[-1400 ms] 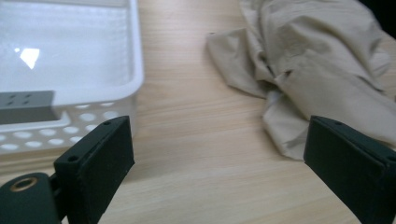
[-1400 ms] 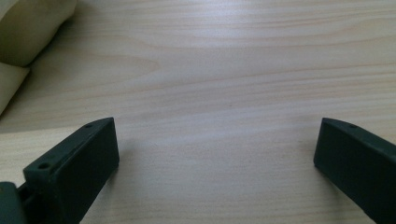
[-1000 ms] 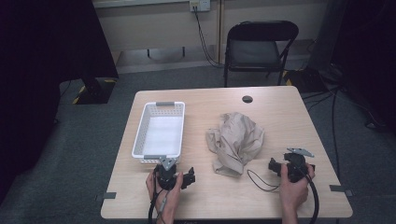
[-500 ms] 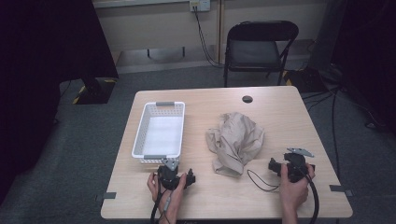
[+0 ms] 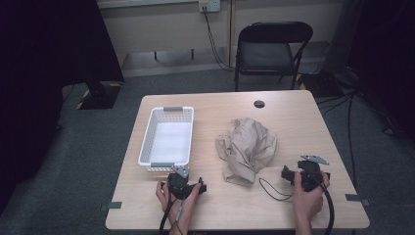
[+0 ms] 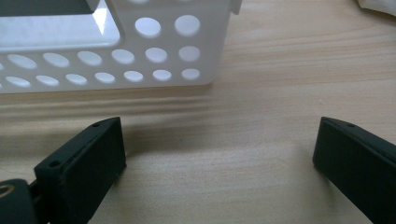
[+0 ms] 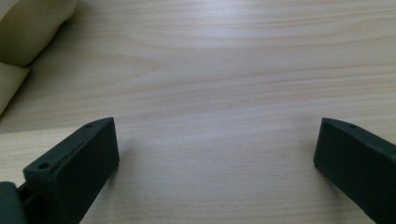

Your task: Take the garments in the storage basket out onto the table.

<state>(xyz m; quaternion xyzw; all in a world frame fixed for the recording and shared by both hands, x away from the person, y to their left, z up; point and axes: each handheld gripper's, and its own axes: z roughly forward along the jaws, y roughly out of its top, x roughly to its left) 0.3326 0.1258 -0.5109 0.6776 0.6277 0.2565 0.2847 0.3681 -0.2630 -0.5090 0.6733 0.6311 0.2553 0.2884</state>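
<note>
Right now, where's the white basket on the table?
In the high view the basket sits on the left half of the table, left of the crumpled cloth and just beyond the left gripper.

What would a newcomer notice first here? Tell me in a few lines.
The crumpled beige cloth heaped at the middle of the wooden table draws the eye first. Beside it, toward the left, stands an empty white perforated basket. Near the front edge, a person's hands hold the left gripper just in front of the basket and the right gripper beside the cloth, both open.
</note>
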